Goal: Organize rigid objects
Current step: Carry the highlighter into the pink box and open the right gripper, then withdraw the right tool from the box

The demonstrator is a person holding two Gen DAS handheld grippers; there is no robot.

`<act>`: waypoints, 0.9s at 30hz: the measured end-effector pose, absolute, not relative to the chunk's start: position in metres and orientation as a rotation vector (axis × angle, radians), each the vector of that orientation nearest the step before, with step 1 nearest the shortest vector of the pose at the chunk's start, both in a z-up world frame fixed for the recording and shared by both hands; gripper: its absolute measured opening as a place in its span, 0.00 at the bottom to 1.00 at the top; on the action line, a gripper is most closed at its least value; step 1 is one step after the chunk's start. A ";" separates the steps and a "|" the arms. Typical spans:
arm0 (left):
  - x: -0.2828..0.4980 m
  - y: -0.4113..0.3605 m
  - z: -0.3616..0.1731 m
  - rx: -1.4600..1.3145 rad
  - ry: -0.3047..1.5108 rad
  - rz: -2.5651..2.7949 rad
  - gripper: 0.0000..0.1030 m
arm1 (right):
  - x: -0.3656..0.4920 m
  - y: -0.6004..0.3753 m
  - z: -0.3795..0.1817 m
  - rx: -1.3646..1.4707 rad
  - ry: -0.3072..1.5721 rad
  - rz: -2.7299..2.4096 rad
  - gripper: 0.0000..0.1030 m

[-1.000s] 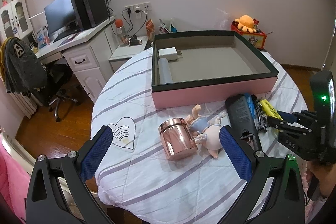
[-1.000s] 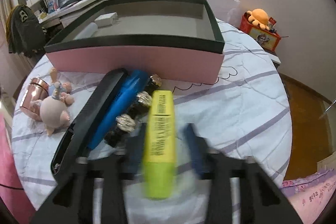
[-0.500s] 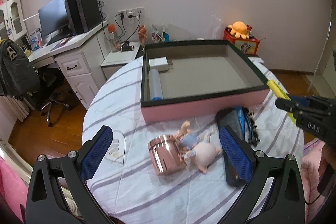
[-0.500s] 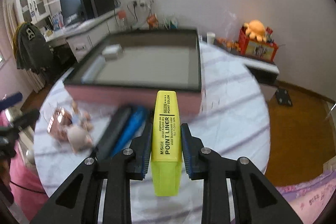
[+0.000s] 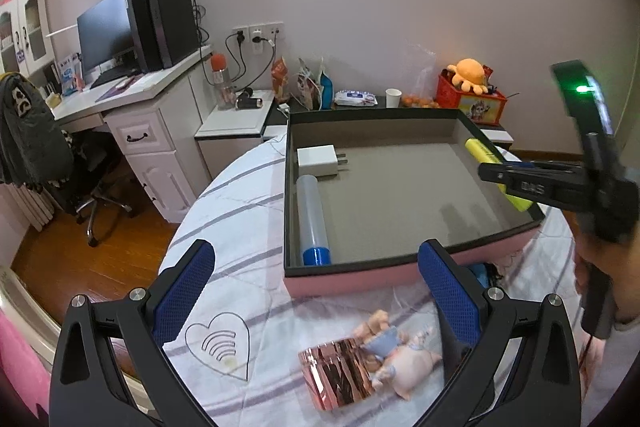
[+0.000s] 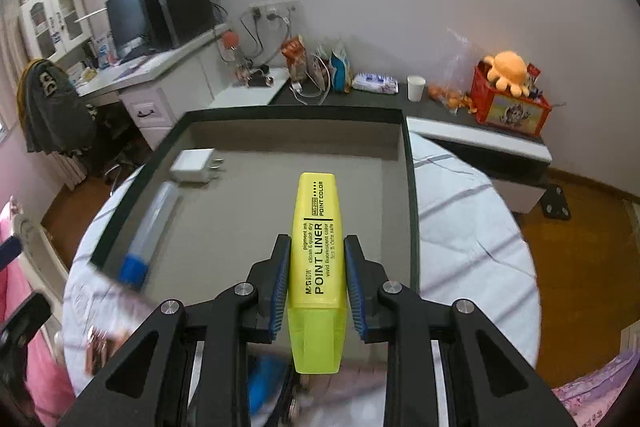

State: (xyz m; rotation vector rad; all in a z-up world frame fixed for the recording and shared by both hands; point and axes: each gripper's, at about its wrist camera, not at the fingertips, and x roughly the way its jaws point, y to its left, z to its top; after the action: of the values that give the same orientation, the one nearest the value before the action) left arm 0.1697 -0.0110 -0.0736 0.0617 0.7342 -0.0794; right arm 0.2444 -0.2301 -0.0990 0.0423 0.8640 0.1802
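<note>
Two things, a white charger (image 5: 317, 160) and a blue-capped tube (image 5: 313, 215), lie in the pink box (image 5: 400, 273). Right gripper (image 6: 317, 279), clamped on the yellow highlighter (image 6: 318, 247), hovers over it; left gripper (image 5: 320, 291) gapes empty above copper tin (image 5: 340, 373) and doll (image 5: 400, 355) on the worktop (image 5: 240, 195).

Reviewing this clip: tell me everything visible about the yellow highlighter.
The yellow highlighter is a flat-sided plastic marker with a translucent yellow-green cap at the near end and black print reading POINT LINER. The right gripper is shut on its sides. It points forward and is held in the air above the right side of the box, touching nothing else.
</note>
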 end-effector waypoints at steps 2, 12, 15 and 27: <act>0.176 -0.009 -0.078 0.065 0.745 -0.075 1.00 | 0.259 -0.230 -0.110 0.049 0.894 0.165 0.26; 0.187 -0.006 -0.092 0.057 0.777 -0.076 1.00 | 0.273 -0.222 -0.140 -0.063 0.970 0.045 0.26; 0.185 -0.005 -0.093 0.061 0.783 -0.068 1.00 | 0.273 -0.214 -0.144 -0.154 0.985 -0.004 0.26; 0.154 0.010 -0.073 0.037 0.747 -0.025 1.00 | 0.244 -0.219 -0.111 -0.156 0.881 -0.039 0.50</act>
State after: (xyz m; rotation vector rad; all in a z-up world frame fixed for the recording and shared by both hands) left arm 0.1536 0.0096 -0.0728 0.0373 0.7475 -0.0254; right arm 0.2440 -0.2185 -0.1106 -0.1563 0.8806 -0.0388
